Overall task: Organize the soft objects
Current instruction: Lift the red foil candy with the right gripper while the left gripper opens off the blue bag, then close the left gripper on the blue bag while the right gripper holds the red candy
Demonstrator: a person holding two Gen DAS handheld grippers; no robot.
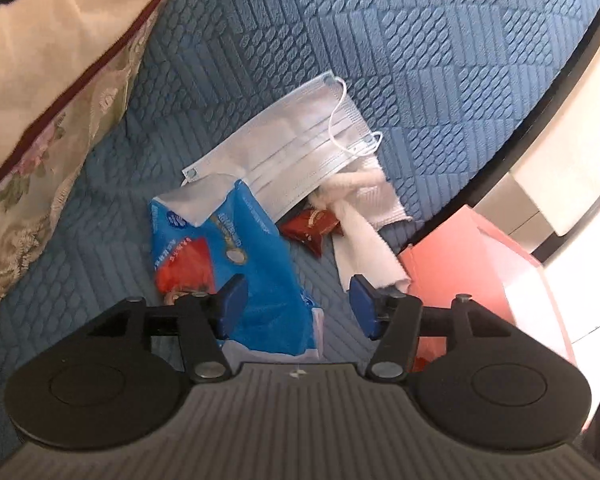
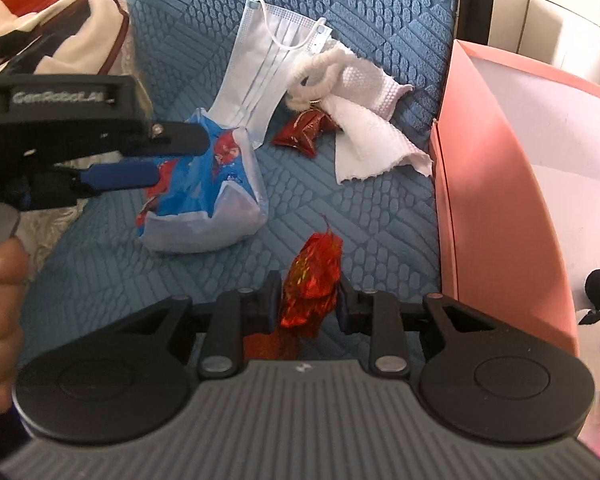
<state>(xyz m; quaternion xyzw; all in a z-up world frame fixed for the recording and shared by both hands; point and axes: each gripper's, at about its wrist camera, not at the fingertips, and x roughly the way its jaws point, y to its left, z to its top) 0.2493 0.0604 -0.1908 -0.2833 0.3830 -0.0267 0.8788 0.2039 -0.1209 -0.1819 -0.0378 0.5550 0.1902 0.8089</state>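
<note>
blue quilted seat (image 1: 420,60); left gripper (image 1: 298,308) jaws apart, empty; right gripper (image 2: 308,300) jaws clamping red foil wrapper (image 2: 314,276), right view only

I see bright daylight, probably from the right, washing out the pink box (image 2: 496,184) interior. Both fisheye views bend at the edges; the cushion (image 1: 40,92) is smeared with blur.

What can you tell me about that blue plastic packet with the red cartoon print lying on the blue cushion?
The blue packet is a soft, crinkly plastic pack, bright blue with red cartoon print and white showing at its ends. It looks creased and partly slack. It lies on the quilted blue cushion, with one corner of the pale face mask resting on its far end. The left gripper stands open over it, one finger overlapping the near end; contact cannot be told.
</note>
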